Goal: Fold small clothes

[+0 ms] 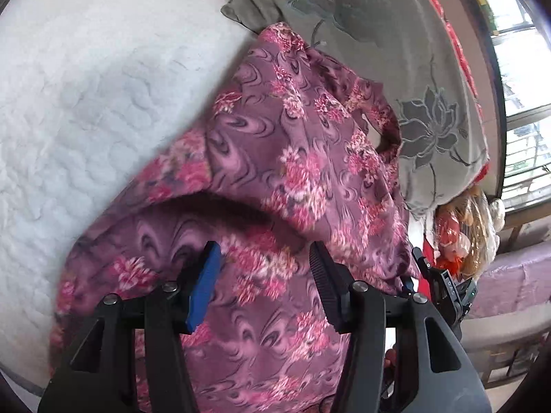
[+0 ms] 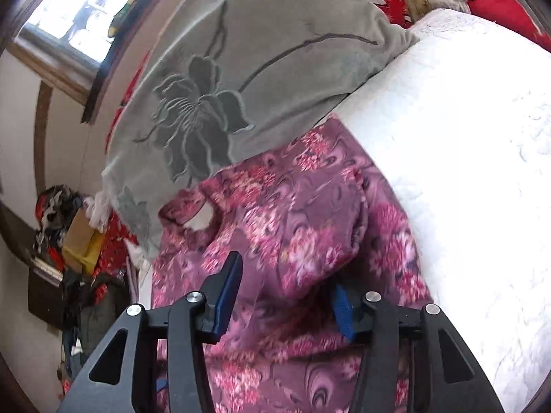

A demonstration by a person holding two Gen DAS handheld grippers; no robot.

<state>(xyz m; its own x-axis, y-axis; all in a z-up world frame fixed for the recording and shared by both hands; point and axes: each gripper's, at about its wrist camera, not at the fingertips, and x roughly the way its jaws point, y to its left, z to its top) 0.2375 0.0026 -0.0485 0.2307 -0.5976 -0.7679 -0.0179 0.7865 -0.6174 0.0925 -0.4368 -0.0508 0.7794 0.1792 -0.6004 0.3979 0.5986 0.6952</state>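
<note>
The purple floral garment (image 1: 296,172) lies on the white quilt (image 1: 103,86), beside the grey pillow (image 2: 241,69). Both the left hand-held gripper (image 1: 265,258) and the right hand-held gripper (image 2: 286,285) stand wide open over it, holding nothing. No writing is readable.

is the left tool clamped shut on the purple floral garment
No, the left tool is open, its two fingers spread wide apart above the purple floral garment, with cloth showing freely in the gap between them.

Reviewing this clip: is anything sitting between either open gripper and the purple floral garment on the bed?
Nothing visible. The left gripper and right gripper are both open right over the purple floral garment, with only its own folds between the fingers. The grey flower-print pillow lies past its far edge on the white quilt.
</note>
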